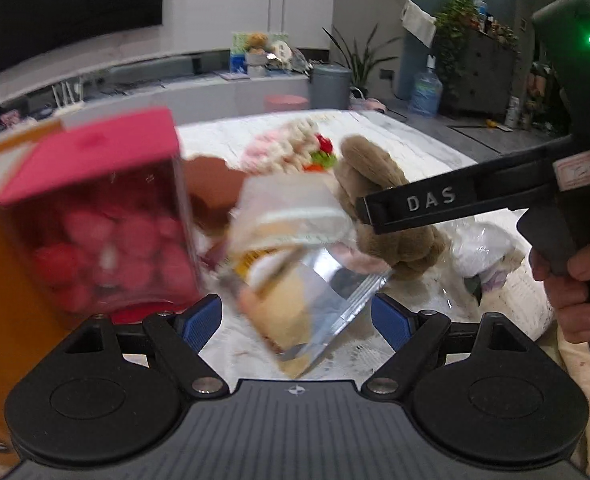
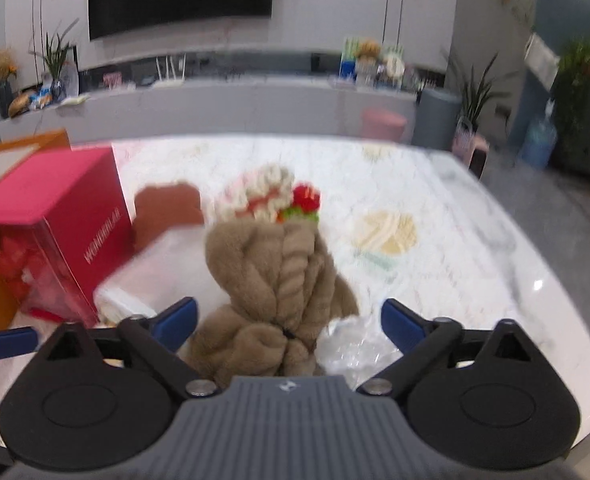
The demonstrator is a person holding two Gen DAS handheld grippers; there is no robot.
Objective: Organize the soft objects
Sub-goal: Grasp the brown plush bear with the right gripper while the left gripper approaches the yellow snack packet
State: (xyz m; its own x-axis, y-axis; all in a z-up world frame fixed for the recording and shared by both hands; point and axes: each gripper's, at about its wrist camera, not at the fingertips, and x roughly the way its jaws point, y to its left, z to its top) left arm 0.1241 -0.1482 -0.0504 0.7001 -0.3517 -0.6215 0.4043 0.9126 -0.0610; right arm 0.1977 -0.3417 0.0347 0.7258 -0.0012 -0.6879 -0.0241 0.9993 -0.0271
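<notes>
I find my right gripper (image 2: 289, 322) wide open, the plush (image 2: 275, 280) between its fingers but ungripped, placed for a grab; my left gripper (image 1: 297, 322) is likewise open, a packet (image 1: 295, 280) between its fingers, contact uncertain; box (image 1: 99, 216) beyond its left finger.

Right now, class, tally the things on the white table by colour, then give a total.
Brown: 2, plush toy, flat brown piece
Pink-red: 1, box
Orange: 1, box
Cream with red and green: 1, crocheted toy
Clear: 1, plastic-wrapped packet
Total: 6
</notes>
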